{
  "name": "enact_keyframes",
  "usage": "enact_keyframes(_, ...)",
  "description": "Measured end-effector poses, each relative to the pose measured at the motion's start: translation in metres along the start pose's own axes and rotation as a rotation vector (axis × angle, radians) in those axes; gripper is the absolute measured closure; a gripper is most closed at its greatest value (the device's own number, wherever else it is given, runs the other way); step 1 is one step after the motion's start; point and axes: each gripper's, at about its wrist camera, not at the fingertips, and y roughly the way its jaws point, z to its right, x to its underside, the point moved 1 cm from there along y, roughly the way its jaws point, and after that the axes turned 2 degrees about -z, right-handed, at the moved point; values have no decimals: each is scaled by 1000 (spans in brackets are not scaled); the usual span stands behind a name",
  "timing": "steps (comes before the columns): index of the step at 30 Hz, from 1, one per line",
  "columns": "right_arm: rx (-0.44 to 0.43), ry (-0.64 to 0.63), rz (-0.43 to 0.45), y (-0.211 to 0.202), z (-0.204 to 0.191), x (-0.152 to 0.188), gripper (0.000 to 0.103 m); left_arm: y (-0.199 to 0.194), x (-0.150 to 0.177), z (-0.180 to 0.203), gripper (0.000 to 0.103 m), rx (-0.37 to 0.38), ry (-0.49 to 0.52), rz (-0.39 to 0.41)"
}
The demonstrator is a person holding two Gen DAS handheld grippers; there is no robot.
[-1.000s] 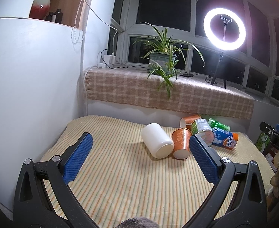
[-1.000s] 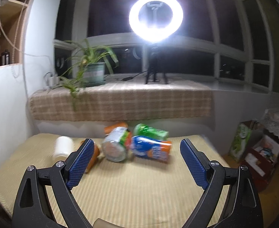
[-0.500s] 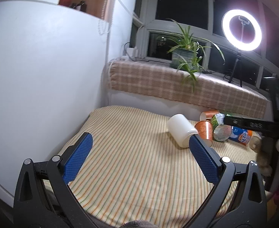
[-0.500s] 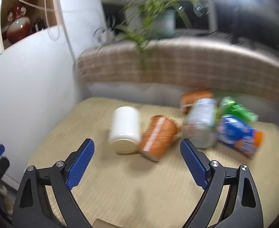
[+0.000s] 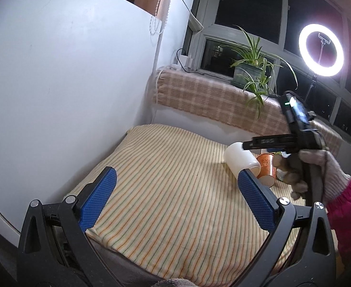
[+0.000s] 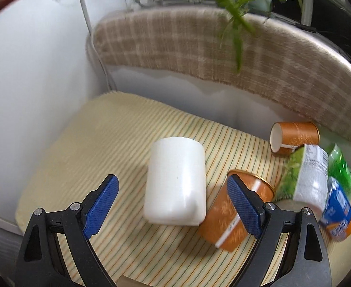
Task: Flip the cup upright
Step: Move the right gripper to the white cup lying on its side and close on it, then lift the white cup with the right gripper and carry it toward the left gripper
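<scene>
A white cup (image 6: 175,181) lies on its side on the striped cloth (image 6: 98,143); it also shows in the left wrist view (image 5: 241,161). My right gripper (image 6: 173,203) is open and empty, hovering just above and in front of the cup, which lies between its blue pads. My left gripper (image 5: 177,199) is open and empty over the cloth's near left part, well short of the cup. The right gripper's body (image 5: 295,138) and the gloved hand (image 5: 319,174) show above the cup in the left wrist view.
An orange paper cup (image 6: 232,217) lies against the white cup's right side. Another orange cup (image 6: 295,137), a green-labelled tub (image 6: 304,177), a green bottle (image 6: 340,169) and a blue can (image 6: 340,212) lie at the right. A white wall (image 5: 67,83) stands left; a plant (image 5: 252,71) sits on the sill.
My right gripper has moved forward and down over the white cup, which now fills the space between its pads. My left gripper has swung left and pulled back.
</scene>
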Motion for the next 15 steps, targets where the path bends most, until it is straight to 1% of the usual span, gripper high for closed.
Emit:
enact_keyframes(5, 25, -39, -84, 28, -4, -6, 12, -4, 0, 0, 0, -4, 1, 8)
enact_keyframes(8, 34, -64, -115, 37, -8, -4, 12, -6, 0, -2, 0, -11, -2, 10)
enact_keyframes(9, 37, -70, -122, 39, -9, -3, 14, -6, -1, -3, 0, -13, -4, 11)
enact_keyframes(10, 38, -73, -127, 42, -10, -3, 19, -6, -2, -3, 0, -14, -6, 10)
enact_keyframes(11, 43, -76, -137, 44, -11, -3, 20, -6, -2, -4, 0, -14, -7, 11)
enact_keyframes(13, 58, -81, -147, 47, -12, -1, 31, -6, -3, -3, 0, -13, -6, 12)
enact_keyframes(15, 55, -87, -147, 48, -13, 0, 30, -7, -2, -1, 0, -14, 0, 13)
